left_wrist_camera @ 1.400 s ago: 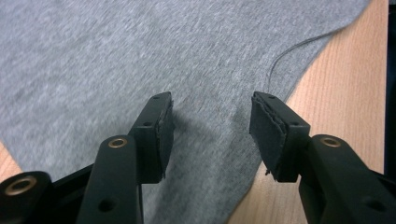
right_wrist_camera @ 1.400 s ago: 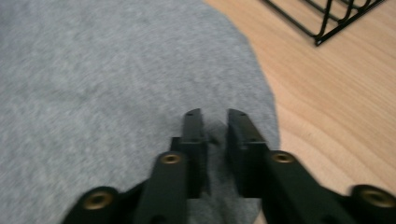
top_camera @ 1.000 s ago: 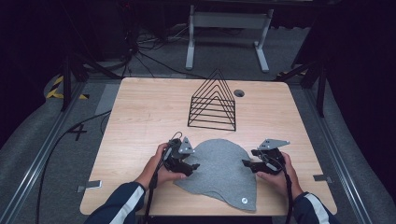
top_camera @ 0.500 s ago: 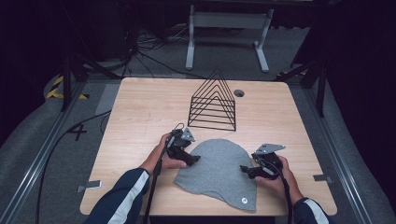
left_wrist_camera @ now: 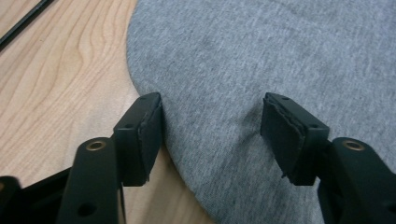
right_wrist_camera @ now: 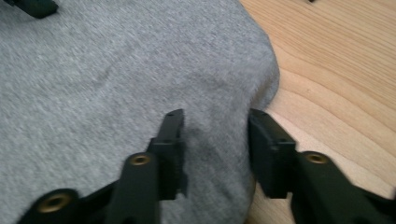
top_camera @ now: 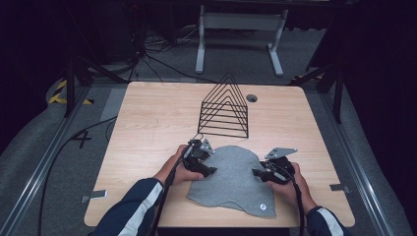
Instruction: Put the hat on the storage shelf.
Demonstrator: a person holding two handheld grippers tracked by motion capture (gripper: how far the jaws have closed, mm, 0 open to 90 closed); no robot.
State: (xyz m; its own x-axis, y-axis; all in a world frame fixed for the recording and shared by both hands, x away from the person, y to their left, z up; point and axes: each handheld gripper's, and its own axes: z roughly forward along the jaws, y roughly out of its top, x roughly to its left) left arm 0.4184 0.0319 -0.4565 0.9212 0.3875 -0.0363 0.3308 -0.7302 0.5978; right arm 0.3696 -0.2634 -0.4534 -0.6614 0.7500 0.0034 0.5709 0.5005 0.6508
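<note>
A grey knitted cloth [top_camera: 233, 179] lies flat on the wooden table [top_camera: 157, 113] near its front edge. My left gripper [top_camera: 212, 169] rests at the cloth's left edge. In the left gripper view its jaws have just been closing and stand apart [left_wrist_camera: 212, 126], one fingertip [left_wrist_camera: 142, 126] at the hem, the other on the cloth [left_wrist_camera: 261, 51]. My right gripper [top_camera: 255, 173] is at the cloth's right edge. Its jaws [right_wrist_camera: 215, 140] have also been closing and stand narrower, straddling the hem of the cloth [right_wrist_camera: 116, 70], which lies between the pads unpinched.
A black wire rack [top_camera: 225, 108] of triangular frames stands behind the cloth at the table's middle. A small round hole [top_camera: 252, 98] sits in the tabletop behind it. A pale round tag [top_camera: 262, 207] marks the cloth's front corner. Cables trail from both grippers.
My left gripper has slid a little to the right onto the cloth's left edge. Both pairs of jaws stand narrower than before. The right hand has hardly shifted.
</note>
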